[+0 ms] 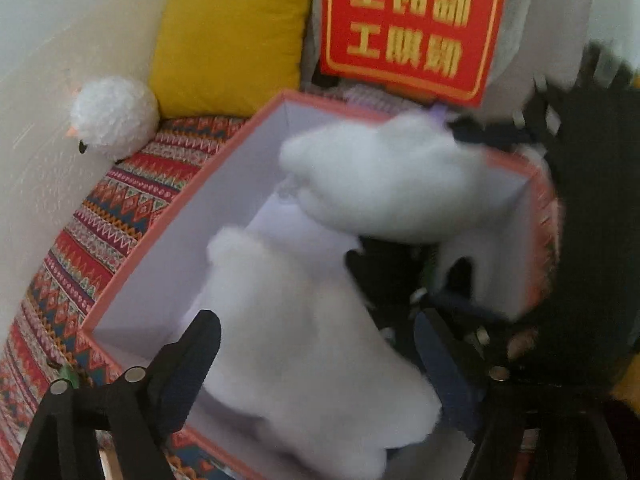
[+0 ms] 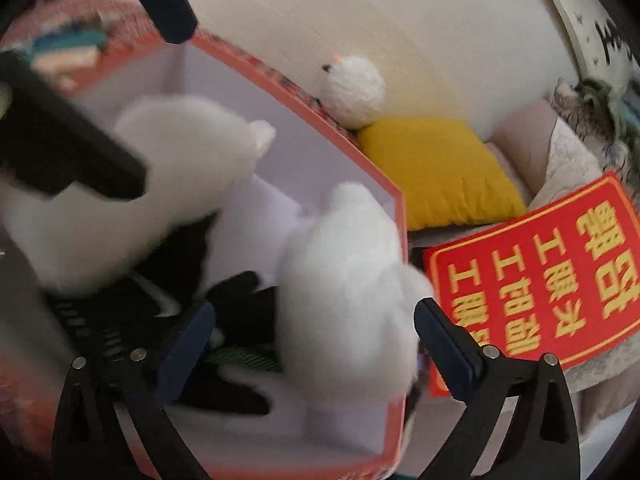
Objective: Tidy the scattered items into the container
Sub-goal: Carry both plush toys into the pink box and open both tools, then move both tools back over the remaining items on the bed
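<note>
A pink-rimmed cardboard box [image 1: 168,216] with a white inside sits on a red patterned woven cloth [image 1: 100,216] spread over a sofa, and both tongs reach into it from opposite sides. In the left wrist view, the left gripper [image 1: 316,344] has its two dark fingers spread on either side of a fluffy white plush toy [image 1: 304,340] that fills the near end of the box; the fingers look close to its flanks, but the blur hides whether they press it, so I cannot tell if they grip or stand open. In the right wrist view, the right gripper [image 2: 316,328] likewise straddles a second white plush toy [image 2: 344,280] lying at the box's edge nearest the cushion, its blue-padded fingers wide apart with the toy between them; whether they pinch it cannot be told. Dark fabric items [image 2: 240,312] lie on the box floor between the two toys. Outside the box, a small white plush duck [image 1: 114,118] with an orange beak rests on the cloth against the pale wall, just beside a yellow cushion [image 1: 232,40]. A red sign with gold characters [image 1: 412,28] leans beyond the far edge of the box, next to the cushion.
</note>
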`<state>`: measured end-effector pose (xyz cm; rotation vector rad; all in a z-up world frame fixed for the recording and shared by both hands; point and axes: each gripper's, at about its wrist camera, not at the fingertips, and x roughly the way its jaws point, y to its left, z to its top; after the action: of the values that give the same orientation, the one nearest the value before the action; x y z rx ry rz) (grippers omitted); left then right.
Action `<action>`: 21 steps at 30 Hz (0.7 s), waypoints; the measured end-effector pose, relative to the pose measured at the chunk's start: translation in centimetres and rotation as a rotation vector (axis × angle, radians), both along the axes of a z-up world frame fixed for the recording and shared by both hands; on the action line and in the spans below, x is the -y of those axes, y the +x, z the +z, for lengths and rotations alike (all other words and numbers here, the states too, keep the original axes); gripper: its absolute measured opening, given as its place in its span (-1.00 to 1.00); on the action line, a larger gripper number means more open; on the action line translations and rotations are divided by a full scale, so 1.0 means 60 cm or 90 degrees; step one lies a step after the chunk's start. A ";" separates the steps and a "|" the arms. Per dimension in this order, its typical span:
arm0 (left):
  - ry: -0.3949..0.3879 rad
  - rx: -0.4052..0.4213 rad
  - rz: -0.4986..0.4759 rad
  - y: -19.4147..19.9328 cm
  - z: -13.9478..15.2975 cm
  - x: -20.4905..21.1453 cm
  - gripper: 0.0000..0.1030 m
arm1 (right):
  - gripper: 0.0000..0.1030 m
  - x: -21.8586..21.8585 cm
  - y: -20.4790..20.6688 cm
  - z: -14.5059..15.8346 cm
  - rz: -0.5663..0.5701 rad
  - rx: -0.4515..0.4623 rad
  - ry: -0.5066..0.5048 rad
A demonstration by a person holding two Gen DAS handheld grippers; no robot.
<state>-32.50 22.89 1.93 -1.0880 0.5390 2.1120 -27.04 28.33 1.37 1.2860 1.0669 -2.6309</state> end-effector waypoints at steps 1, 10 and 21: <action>0.021 0.007 0.003 0.008 0.018 0.007 0.63 | 0.97 -0.002 0.013 0.015 0.007 0.007 -0.030; 0.060 -0.071 0.126 0.109 0.133 0.138 0.69 | 0.97 -0.059 0.140 0.158 -0.002 0.013 -0.374; 0.153 -0.099 0.389 0.288 0.157 0.472 0.79 | 0.97 0.030 0.281 0.222 0.045 0.013 -0.597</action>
<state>-15.23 -5.41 11.35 -1.0400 0.0013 2.7169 -10.18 26.53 14.70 0.9882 -0.1709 -2.4835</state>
